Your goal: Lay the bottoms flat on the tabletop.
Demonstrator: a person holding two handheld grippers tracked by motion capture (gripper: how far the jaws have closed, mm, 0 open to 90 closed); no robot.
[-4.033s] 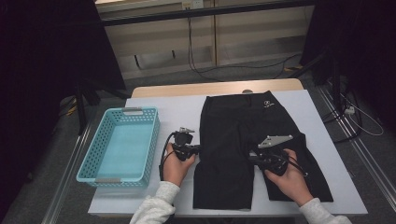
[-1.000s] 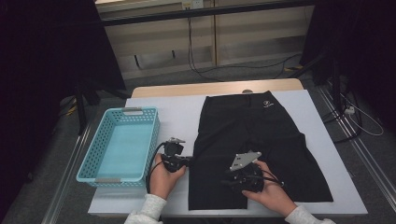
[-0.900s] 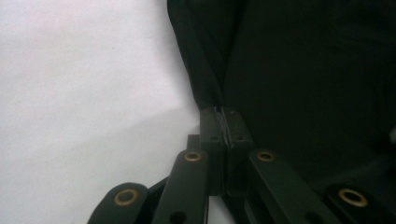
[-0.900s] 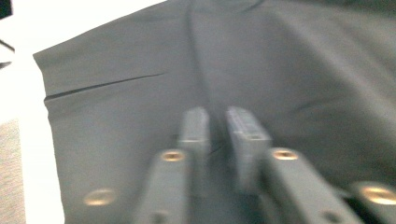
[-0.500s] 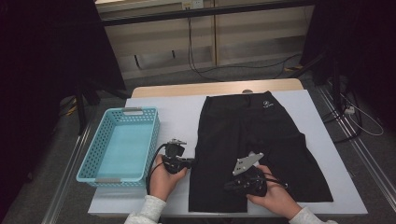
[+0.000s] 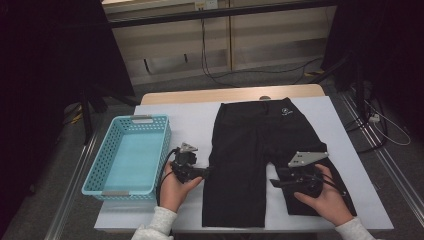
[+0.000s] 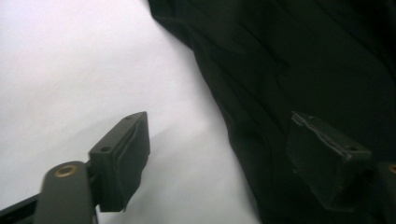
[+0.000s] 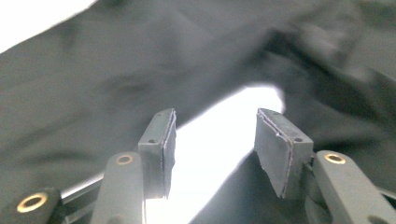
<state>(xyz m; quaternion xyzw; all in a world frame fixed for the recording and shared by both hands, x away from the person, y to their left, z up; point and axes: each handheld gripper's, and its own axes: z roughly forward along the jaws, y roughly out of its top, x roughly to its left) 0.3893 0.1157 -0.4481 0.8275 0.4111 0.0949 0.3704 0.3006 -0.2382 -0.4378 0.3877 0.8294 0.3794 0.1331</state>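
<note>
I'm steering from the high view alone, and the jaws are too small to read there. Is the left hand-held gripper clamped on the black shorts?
Observer: No. The left hand-held gripper has just been opening; its jaws straddle the edge of the black shorts without pressing it.
Operator: And the right one?
Observer: The right hand-held gripper has just been opening too; the white table shows between its jaws, nothing pinched.

Black shorts (image 6: 260,150) lie flat on the white table (image 6: 195,117), waistband at twelve o'clock. The left gripper (image 6: 202,173) sits at their nine o'clock edge; the right gripper (image 6: 274,182) rests at five o'clock. A turquoise basket (image 6: 95,172) stands at nine o'clock.
</note>
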